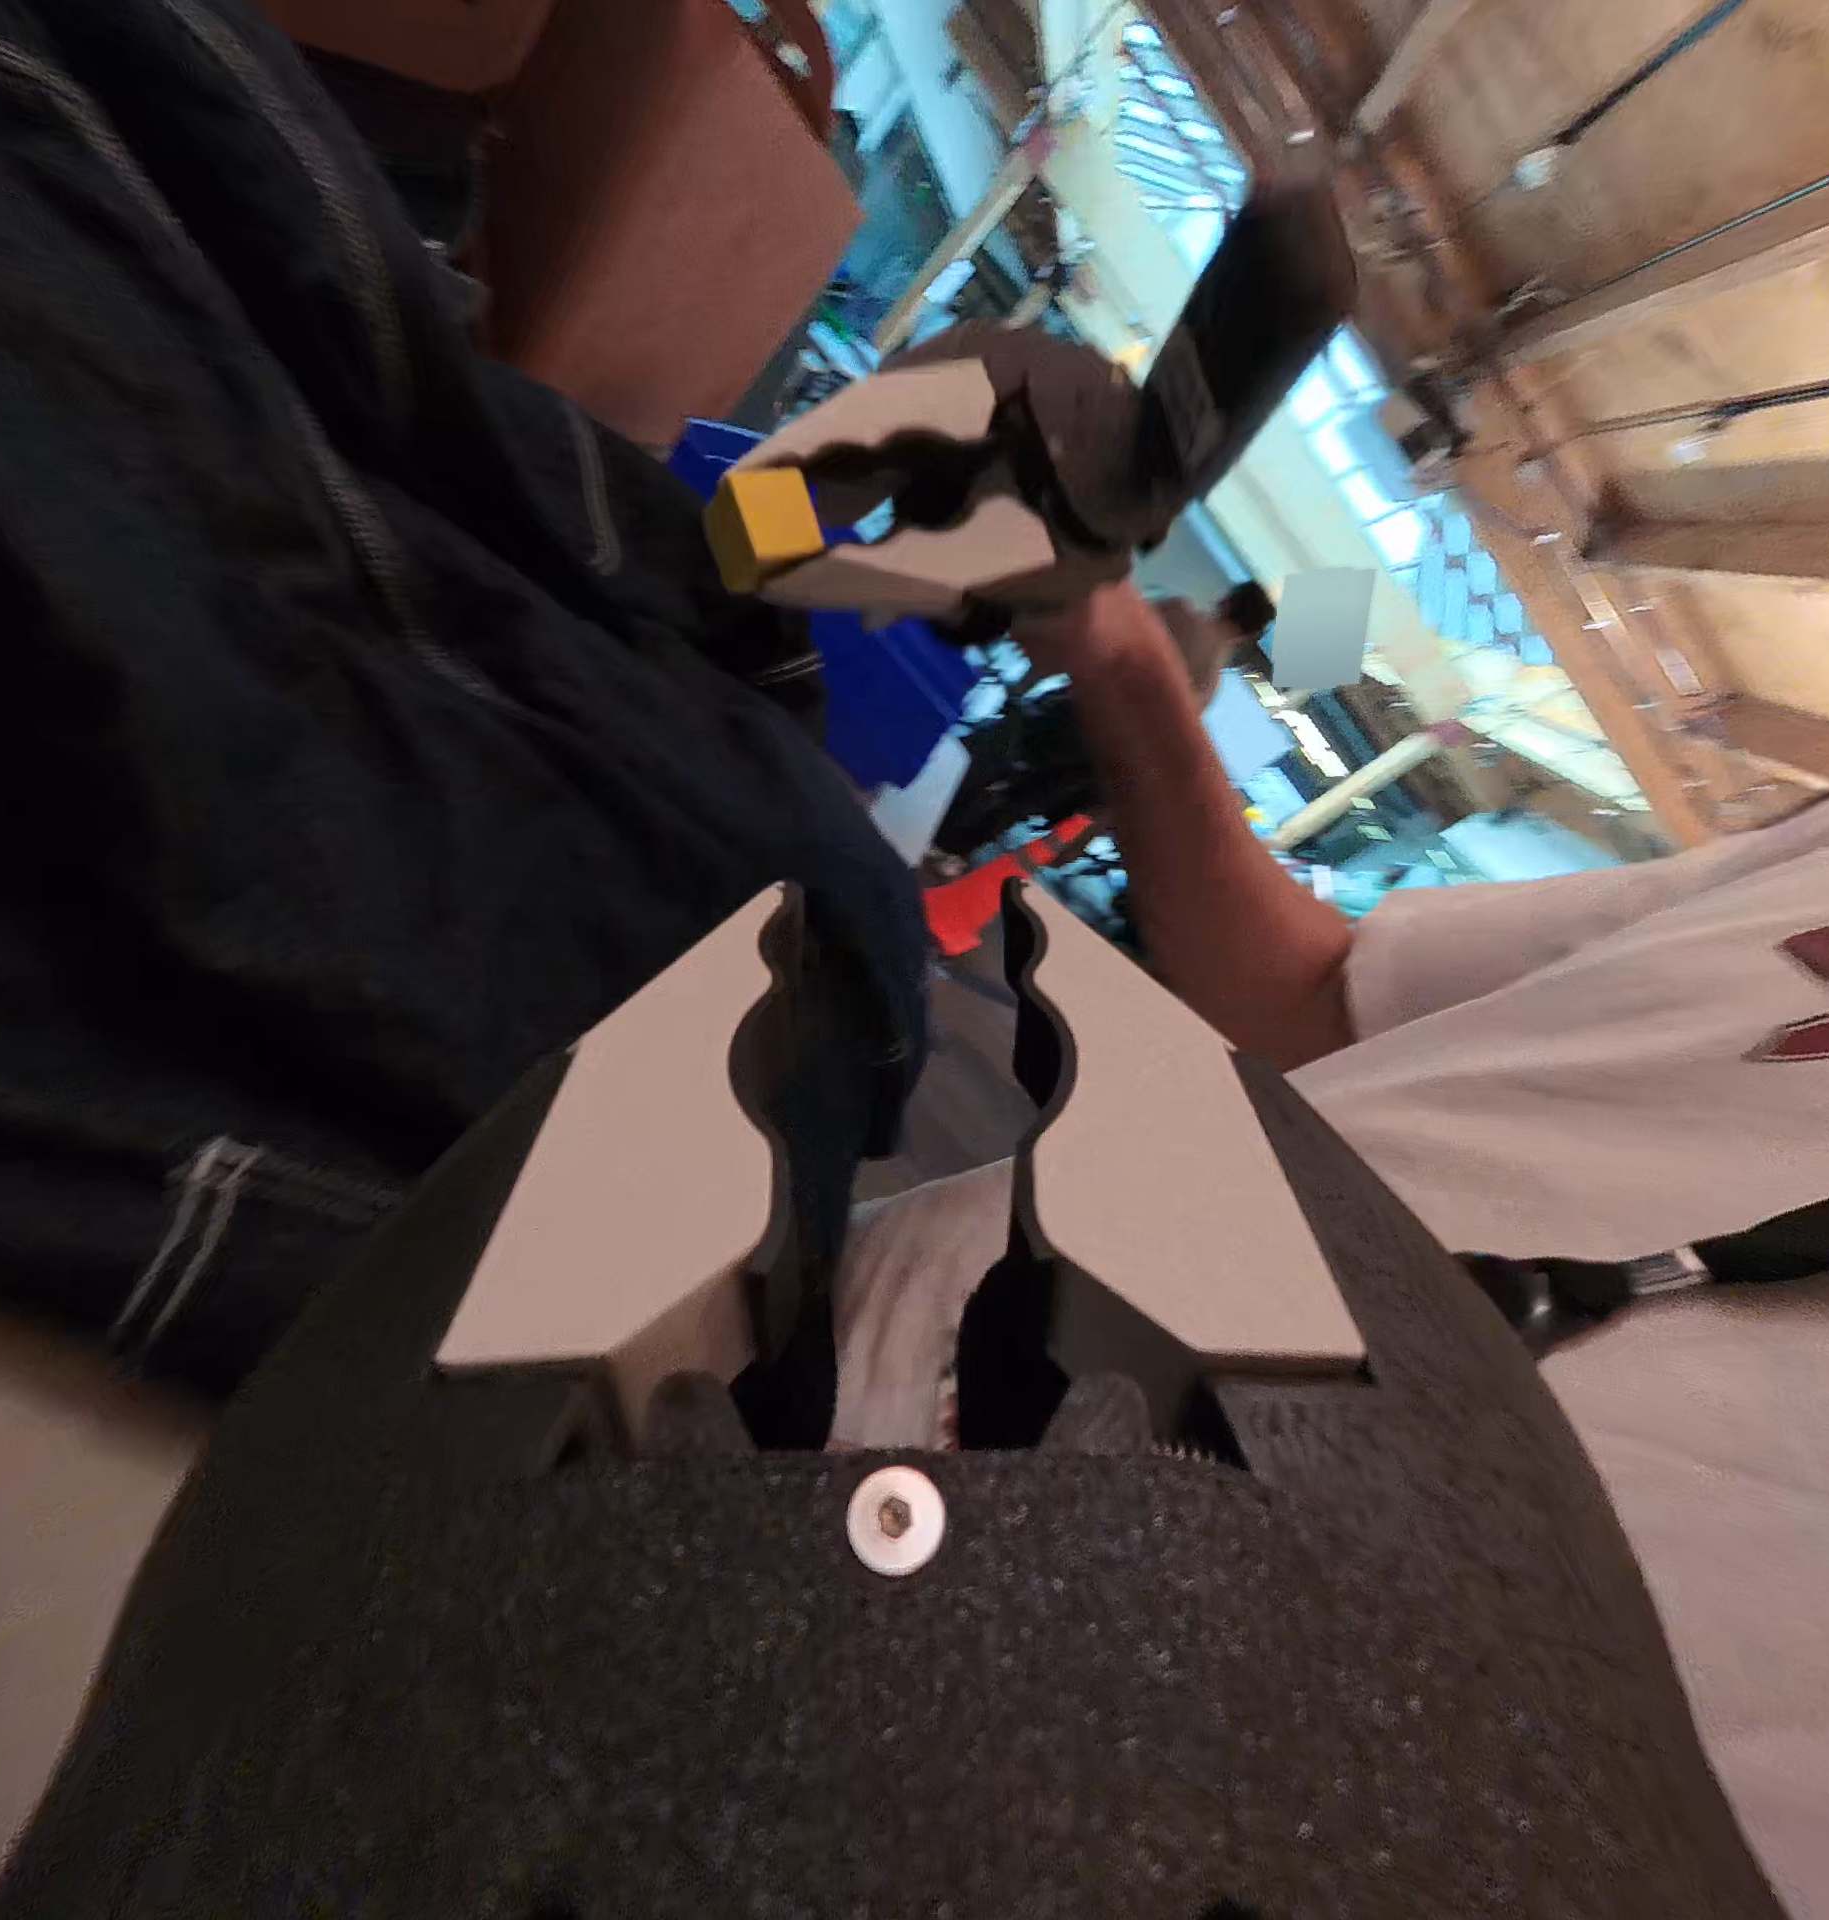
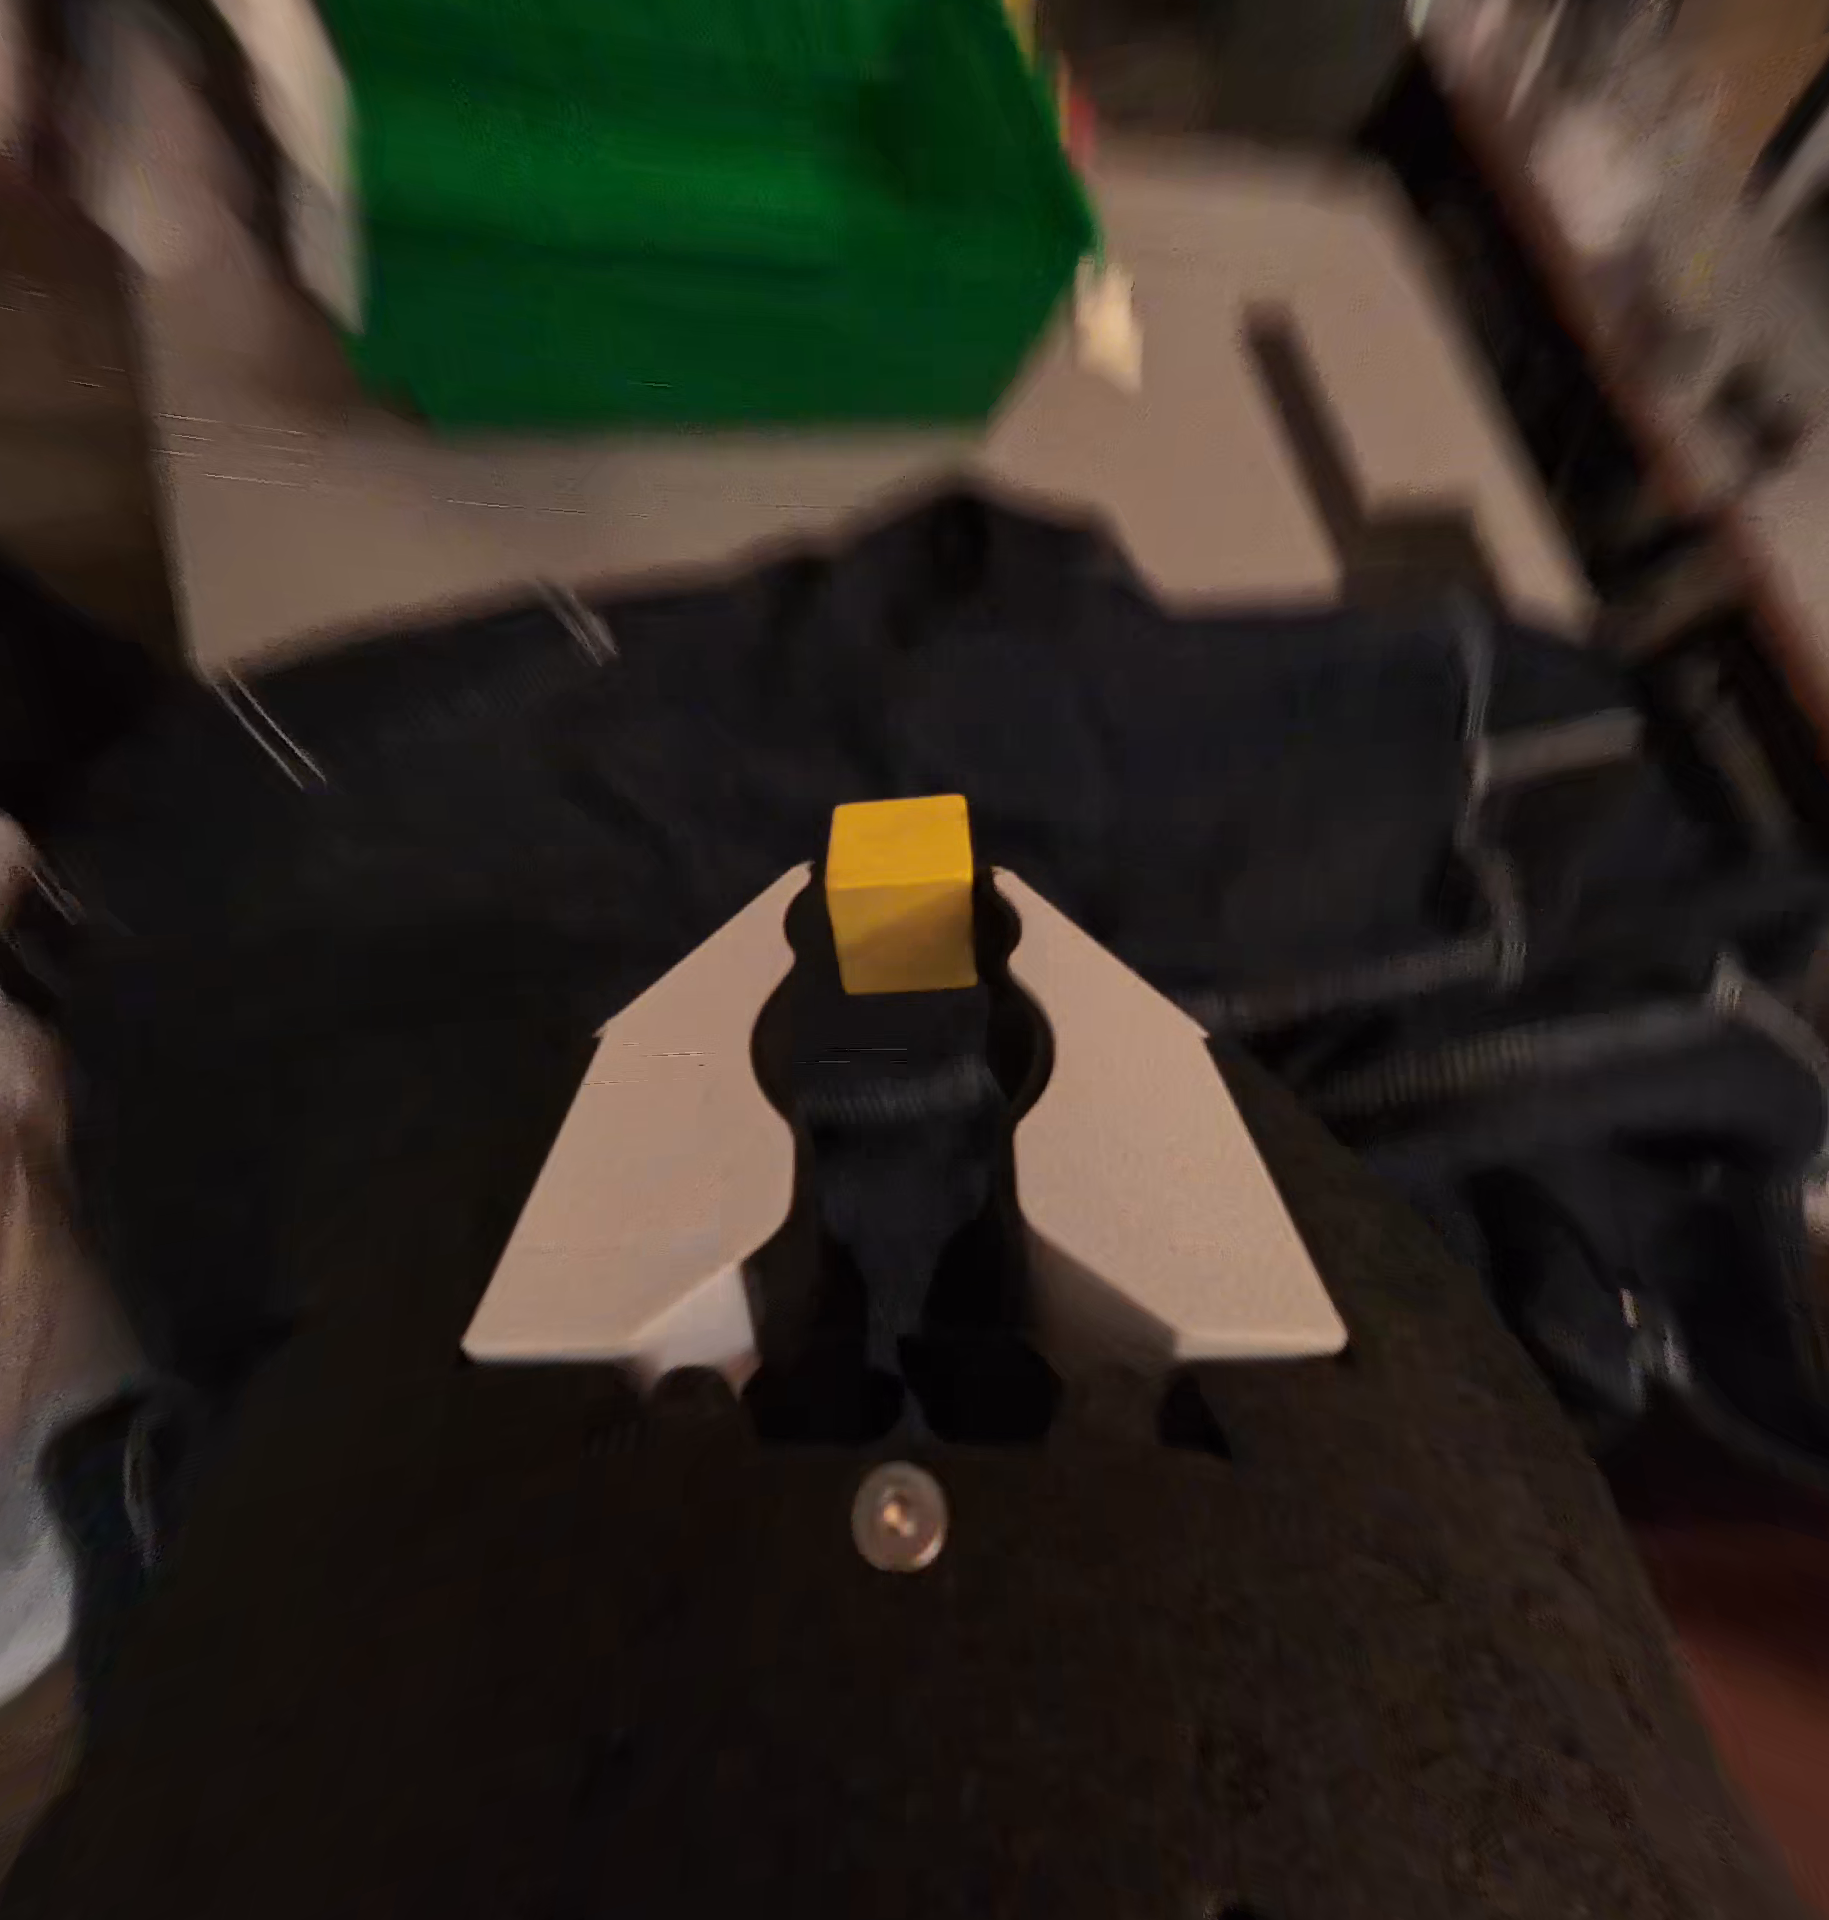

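My right gripper (image 2: pixel 902 883) is shut on a small yellow cube (image 2: pixel 899 894), pinched at its fingertips. It is held in the air above a dark navy garment (image 2: pixel 577 831). In the left wrist view the right gripper (image 1: pixel 775 540) shows farther off with the yellow cube (image 1: pixel 770 525) at its tips, next to the hanging dark garment (image 1: pixel 266 623). My left gripper (image 1: pixel 902 904) is open with nothing clearly between its fingers. The garment's edge hangs just behind the left finger. Both views are blurred.
A green bin (image 2: pixel 702 208) stands on a pale table (image 2: pixel 1201 468) beyond the garment. A person's bare forearm (image 1: pixel 1180 810) and white shirt (image 1: pixel 1616 1039) are on the right. Blue bins (image 1: pixel 879 686) and a red object (image 1: pixel 983 883) lie behind.
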A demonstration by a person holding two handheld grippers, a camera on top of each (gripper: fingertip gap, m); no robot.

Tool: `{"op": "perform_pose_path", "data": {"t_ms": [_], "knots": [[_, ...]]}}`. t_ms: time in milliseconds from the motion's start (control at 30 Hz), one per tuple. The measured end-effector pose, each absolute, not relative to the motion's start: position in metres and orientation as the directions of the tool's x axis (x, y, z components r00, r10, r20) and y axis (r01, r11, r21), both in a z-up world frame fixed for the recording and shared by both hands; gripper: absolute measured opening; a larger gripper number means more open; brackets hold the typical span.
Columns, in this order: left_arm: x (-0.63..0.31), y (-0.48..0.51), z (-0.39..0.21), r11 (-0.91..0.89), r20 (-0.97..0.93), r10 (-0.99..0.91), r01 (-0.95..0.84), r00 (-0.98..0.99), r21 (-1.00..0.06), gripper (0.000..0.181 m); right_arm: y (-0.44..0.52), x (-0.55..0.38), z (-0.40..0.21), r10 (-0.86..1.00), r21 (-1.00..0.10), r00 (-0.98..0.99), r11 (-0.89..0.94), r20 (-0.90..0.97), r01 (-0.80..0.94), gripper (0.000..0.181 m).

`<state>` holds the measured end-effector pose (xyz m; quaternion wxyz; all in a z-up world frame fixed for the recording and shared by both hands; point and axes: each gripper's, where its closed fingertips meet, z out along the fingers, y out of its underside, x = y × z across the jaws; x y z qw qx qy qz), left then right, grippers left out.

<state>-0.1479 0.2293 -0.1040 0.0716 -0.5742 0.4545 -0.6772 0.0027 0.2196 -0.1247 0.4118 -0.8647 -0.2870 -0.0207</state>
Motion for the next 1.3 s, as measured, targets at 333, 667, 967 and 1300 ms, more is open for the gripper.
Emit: {"op": "perform_pose_path", "data": {"t_ms": [333, 667, 967, 1300], "knots": [[-0.191, 0.257, -0.15, -0.518, 0.567, -0.824, -0.426, 0.016, -0.741, 0.039, 0.236, 0.079, -0.264, 0.666, 0.067, 0.746, -0.744, -0.018, 0.665, 0.027], [-0.234, 0.302, -0.17, -0.37, 0.297, -0.929, -0.545, 0.219, -0.752, 0.04, 0.245, 0.066, -0.258, 0.662, -0.042, 0.749, -0.749, -0.009, 0.661, 0.034], [-0.264, 0.358, -0.204, -0.05, 0.035, -0.999, -0.799, 0.036, -0.599, 0.04, 0.172, 0.028, -0.174, 0.438, -0.587, 0.899, -0.723, 0.015, 0.363, 0.043], [-0.234, 0.388, -0.265, 0.195, 0.068, -0.967, -0.886, -0.246, -0.421, 0.046, 0.118, -0.092, -0.171, 0.404, -0.767, 0.791, -0.63, -0.459, -0.124, 0.037]]}}
